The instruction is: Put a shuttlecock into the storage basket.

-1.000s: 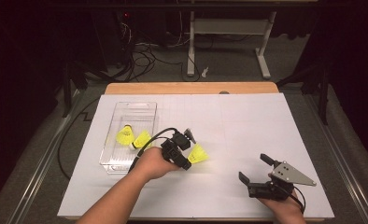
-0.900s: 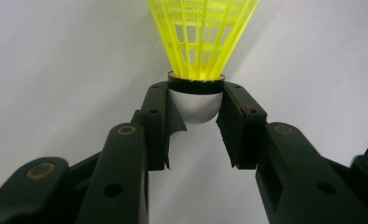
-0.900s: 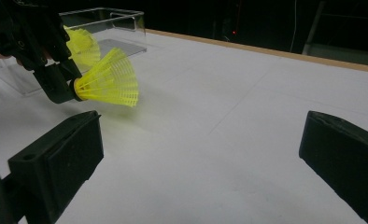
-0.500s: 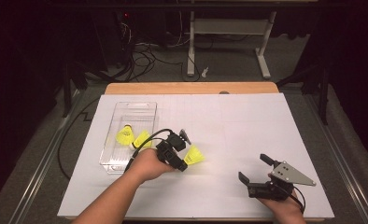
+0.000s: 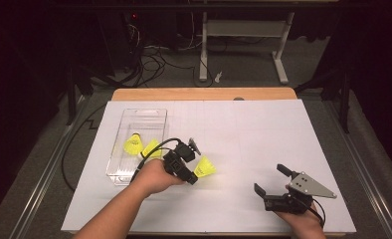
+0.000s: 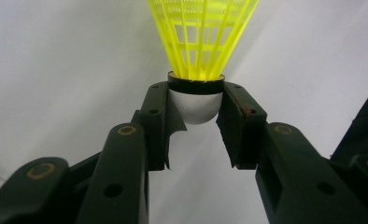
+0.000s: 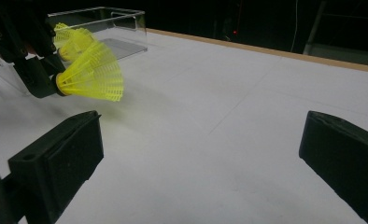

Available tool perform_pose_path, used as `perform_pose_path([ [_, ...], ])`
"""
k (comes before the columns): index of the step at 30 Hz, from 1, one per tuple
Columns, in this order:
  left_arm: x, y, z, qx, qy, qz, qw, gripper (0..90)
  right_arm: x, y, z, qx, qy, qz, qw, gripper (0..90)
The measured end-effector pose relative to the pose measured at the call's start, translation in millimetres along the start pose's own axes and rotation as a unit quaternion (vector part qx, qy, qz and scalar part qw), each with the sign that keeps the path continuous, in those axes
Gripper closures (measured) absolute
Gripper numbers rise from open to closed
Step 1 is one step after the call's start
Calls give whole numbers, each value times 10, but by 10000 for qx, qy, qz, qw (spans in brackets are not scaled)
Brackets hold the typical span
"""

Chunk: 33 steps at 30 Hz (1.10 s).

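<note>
The left gripper (image 5: 191, 172) was clamped on a yellow shuttlecock (image 5: 204, 167) by its white cork, skirt pointing away, probably so the mesh stayed uncrushed. It hung just right of the clear box (image 5: 120, 175), where two more shuttlecocks (image 5: 133, 144) lay. The right gripper (image 5: 272, 182) rested near-right, jaws wide apart, idle.

Shuttlecock (image 6: 201, 37): yellow plastic lattice skirt, smooth whitish cap. Bin (image 5: 143, 121), upper left: clear glossy plastic. Table cover (image 5: 253, 134): matt white, probably paper.
</note>
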<state>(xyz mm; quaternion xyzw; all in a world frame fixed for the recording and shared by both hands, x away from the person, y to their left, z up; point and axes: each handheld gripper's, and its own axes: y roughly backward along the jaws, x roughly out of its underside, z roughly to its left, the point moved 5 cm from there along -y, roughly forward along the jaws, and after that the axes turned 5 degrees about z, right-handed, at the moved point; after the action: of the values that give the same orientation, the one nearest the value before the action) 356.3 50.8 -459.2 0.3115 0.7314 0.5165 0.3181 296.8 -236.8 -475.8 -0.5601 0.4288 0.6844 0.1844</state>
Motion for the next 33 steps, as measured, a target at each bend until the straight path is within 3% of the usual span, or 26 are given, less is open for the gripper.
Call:
perform_pose_path([
  [10, 46, 117, -4, 100, 44, 59, 9999, 653, 1, -2, 4, 4, 17, 5, 10000, 5],
  [17, 64, 241, -7, 54, 32, 77, 10000, 653, 5, -6, 7, -3, 14, 21, 10000, 6],
  [33, 162, 498, 80, 62, 239, 88, 9997, 653, 11, -11, 9, -3, 5, 36, 10000, 6],
])
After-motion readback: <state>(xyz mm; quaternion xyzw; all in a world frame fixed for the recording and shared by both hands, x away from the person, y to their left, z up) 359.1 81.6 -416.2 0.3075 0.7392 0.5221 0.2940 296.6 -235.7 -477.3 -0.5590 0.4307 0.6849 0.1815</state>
